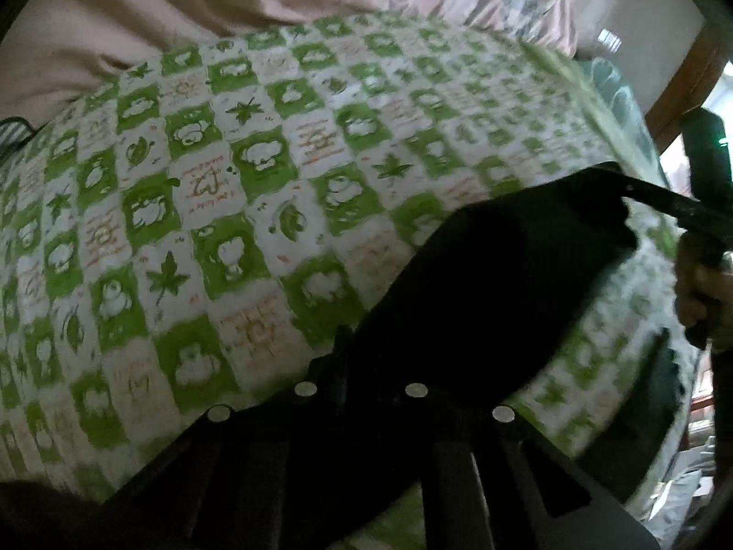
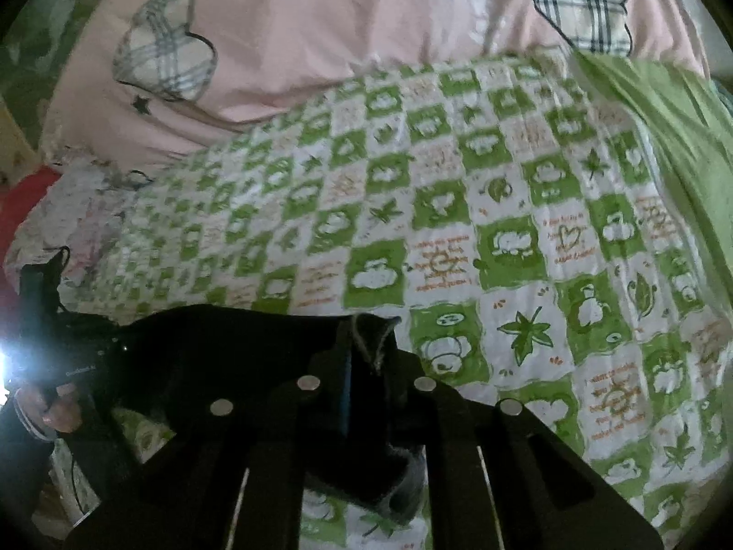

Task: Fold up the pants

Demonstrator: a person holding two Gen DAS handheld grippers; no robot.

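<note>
The pants [image 1: 504, 284] are black and lie near the front edge of the bed, on the green and white quilt [image 1: 256, 174]. I hold them at two spots along one edge. My left gripper [image 1: 366, 366] has its jaws pressed together on the dark cloth, and the pants stretch away from it toward my other side. My right gripper [image 2: 366, 366] pinches the cloth too; I can see a bit of the edge and a pale inner strip sticking up between its fingers [image 2: 403, 366]. The cloth between my two grips looks pulled a little tight, and it seems lifted off the quilt, but the pictures are dark and blurry, so I am not sure how high. I think the folding has only begun: I have my grip, but I see no neat fold yet. What is left is to carry this edge over, lay it flat and fold again. Behind the quilt is a pink blanket [image 2: 298, 46] with checked patches. My hand [image 1: 701, 293] on the right tool shows at the side.
</note>
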